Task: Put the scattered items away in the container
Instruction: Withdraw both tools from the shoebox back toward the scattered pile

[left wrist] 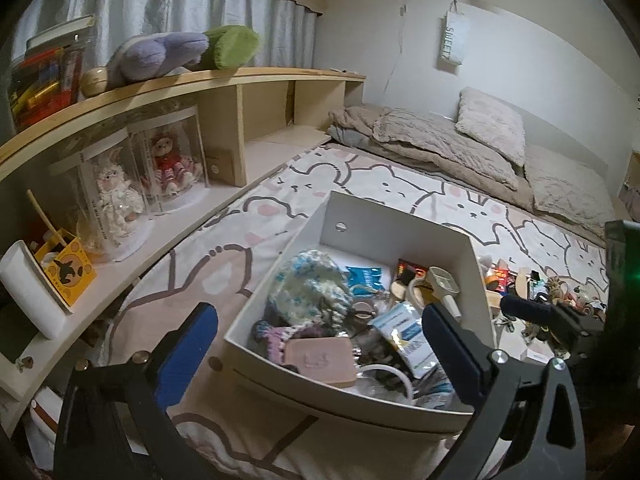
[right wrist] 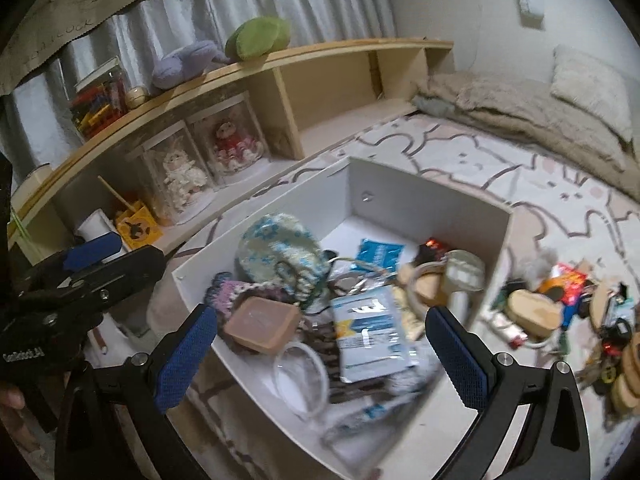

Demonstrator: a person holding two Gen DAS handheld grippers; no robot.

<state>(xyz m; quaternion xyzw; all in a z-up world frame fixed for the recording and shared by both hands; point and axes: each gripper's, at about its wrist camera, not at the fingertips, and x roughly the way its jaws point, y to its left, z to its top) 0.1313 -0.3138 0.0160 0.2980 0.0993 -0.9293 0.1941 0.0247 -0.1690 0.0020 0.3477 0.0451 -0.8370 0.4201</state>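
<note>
Hovering over white container (left wrist: 400, 236) on bed: left gripper (left wrist: 320, 344) & right gripper (right wrist: 322, 354) jaws released, nothing held. Remaining scattered items (right wrist: 560, 304) piled beside container's right wall, probably next pickup.

The container (left wrist: 400, 224) has white walls; the bed sheet (left wrist: 400, 184) under it is cream, printed with brown-outlined rabbit and bear shapes and pink spots; inside, toward the container's left wall, lies a crocheted pouch (left wrist: 310, 288) in pale cream flecked with blue, and at the near-left corner a plain dusty-pink case (left wrist: 320, 364); near the middle sits a packet (right wrist: 368, 336) in white and blue with a yellow patch; a small blue sachet (left wrist: 364, 276) lies on the white floor toward the far wall; the gripper pads (left wrist: 188, 356) are blue with a fine mesh texture on black frames; the plush toys (left wrist: 160, 56) on the wooden shelf are lilac and green.
</note>
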